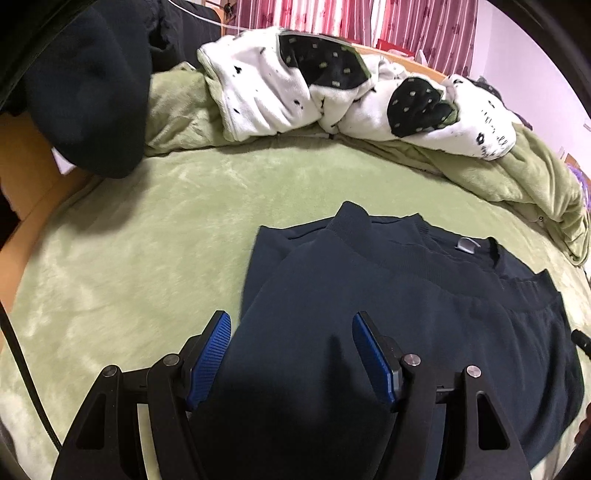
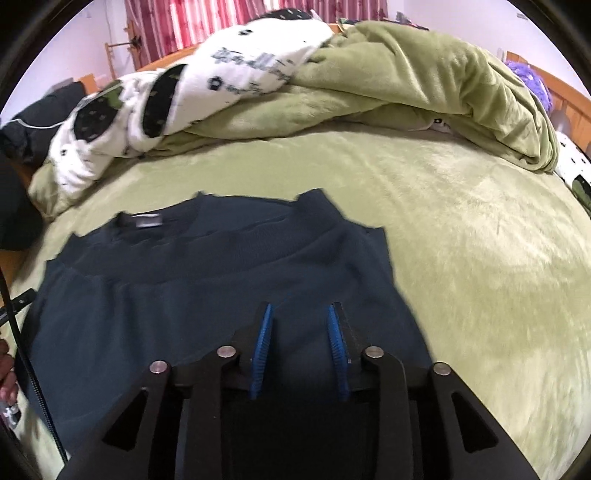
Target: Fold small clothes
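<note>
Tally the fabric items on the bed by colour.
Dark navy: 1, the folded garment beneath both open grippers, left and right.
Green: 1, the bunched blanket.
White with black patches: 1, the fleece blanket.
Total: 3

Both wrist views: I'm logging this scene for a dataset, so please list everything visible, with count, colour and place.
Dark garment: one, navy, partly folded, flat on the bed in front of both grippers.
Bed cover: one, light green plush, under the garment.
Green blanket: one, olive green, bunched along the far side of the bed.
Patterned blanket: one, white with black patches, heaped on the far side.
Curtain: one, red-and-white striped, behind the bed.
Dark clothing: one pile, black, far left edge.
Left gripper: black, blue pads, open over the garment.
Right gripper: black, blue pads, open over the garment.
</note>
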`<state>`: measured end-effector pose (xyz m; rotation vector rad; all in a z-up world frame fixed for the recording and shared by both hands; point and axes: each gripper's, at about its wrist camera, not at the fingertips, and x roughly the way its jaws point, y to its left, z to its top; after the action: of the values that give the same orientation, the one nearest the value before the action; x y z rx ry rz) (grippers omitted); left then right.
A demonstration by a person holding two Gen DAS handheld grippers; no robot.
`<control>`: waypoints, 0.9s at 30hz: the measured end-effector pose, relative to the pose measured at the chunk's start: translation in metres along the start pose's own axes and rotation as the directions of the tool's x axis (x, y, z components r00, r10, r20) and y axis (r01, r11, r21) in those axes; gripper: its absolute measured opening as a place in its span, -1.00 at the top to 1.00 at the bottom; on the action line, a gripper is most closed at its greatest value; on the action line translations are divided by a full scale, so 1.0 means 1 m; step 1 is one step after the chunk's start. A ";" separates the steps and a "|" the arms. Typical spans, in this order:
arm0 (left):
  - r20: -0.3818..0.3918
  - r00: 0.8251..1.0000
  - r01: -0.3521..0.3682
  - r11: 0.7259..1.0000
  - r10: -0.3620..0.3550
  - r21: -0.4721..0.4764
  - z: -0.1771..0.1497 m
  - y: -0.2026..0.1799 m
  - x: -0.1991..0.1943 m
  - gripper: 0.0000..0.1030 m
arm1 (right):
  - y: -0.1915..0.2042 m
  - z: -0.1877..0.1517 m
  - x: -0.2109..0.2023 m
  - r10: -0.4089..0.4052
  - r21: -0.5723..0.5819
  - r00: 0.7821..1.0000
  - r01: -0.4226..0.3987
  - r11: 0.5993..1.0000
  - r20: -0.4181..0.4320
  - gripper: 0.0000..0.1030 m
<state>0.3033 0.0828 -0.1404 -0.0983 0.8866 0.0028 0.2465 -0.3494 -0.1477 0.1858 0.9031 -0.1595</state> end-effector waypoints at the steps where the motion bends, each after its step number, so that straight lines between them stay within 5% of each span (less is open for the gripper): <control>1: 0.003 1.000 0.001 1.000 -0.001 -0.002 -0.003 0.003 -0.009 -0.29 | 0.008 -0.006 -0.009 0.014 -0.005 1.000 -0.014 1.000 0.008 0.24; 13: 0.036 0.999 -0.024 1.000 0.024 0.002 -0.042 0.044 -0.088 -0.29 | 0.129 -0.071 -0.070 0.142 -0.133 0.989 -0.135 0.982 0.044 0.17; 27: -0.002 0.996 -0.085 0.996 0.085 -0.016 -0.083 0.122 -0.101 -0.30 | 0.268 -0.134 -0.086 0.217 -0.367 0.975 -0.186 0.912 0.043 -0.17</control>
<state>0.1703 0.2006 -0.1250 -0.0752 0.8915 0.0893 0.1493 -0.0537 -0.1360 -0.0709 0.8092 0.1915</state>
